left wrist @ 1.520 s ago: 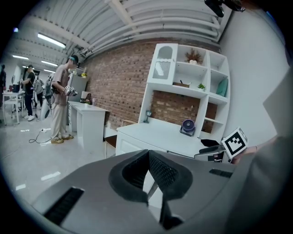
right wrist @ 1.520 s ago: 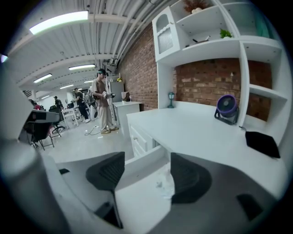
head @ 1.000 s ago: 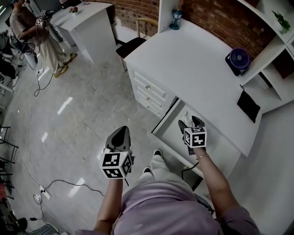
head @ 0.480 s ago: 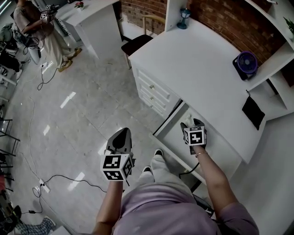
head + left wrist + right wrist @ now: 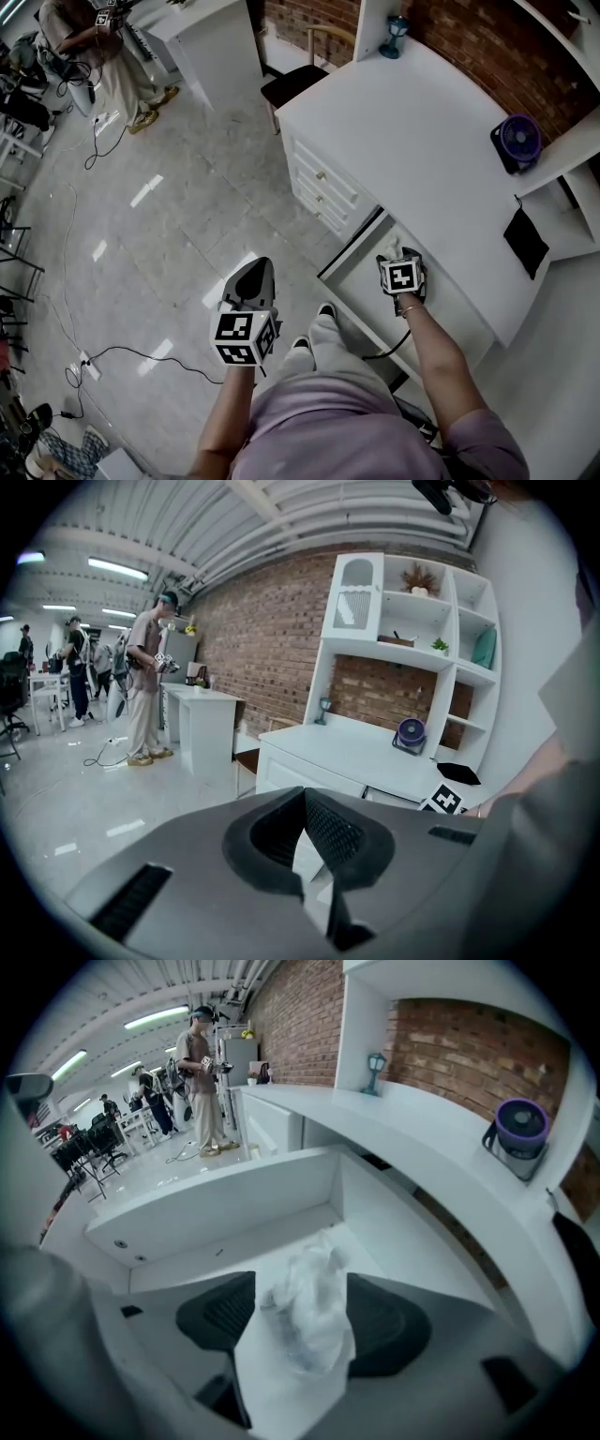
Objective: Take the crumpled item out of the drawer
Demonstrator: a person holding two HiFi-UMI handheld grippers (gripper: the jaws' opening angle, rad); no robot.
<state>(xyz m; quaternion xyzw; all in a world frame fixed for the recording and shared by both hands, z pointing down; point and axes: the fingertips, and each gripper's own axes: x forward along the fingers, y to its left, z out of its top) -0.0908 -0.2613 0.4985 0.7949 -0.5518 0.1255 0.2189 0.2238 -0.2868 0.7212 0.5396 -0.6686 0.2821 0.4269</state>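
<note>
The crumpled item [image 5: 305, 1312], a wad of thin white plastic or paper, sits between the pads of my right gripper [image 5: 302, 1321] inside the open white drawer [image 5: 234, 1194]. Both pads press against its sides. In the head view the right gripper [image 5: 397, 257] reaches into the drawer [image 5: 352, 255] under the desk edge, with the crumpled item [image 5: 391, 247] showing at its tip. My left gripper [image 5: 251, 277] hangs over the floor to the left of the drawer, holding nothing. Seen from its own camera, the left gripper [image 5: 307, 841] has its jaws together.
The white desk [image 5: 422, 122] carries a purple fan [image 5: 517, 141] and a small blue lamp [image 5: 397, 36]. Several shut drawers [image 5: 323, 187] lie left of the open one. A chair [image 5: 291, 89] stands behind them. A person [image 5: 94, 37] stands far left; cables [image 5: 112, 356] cross the floor.
My right gripper's jaws have narrowed from spread to closed around the crumpled item in the drawer. The head camera has shifted a little. The left gripper has stayed in place.
</note>
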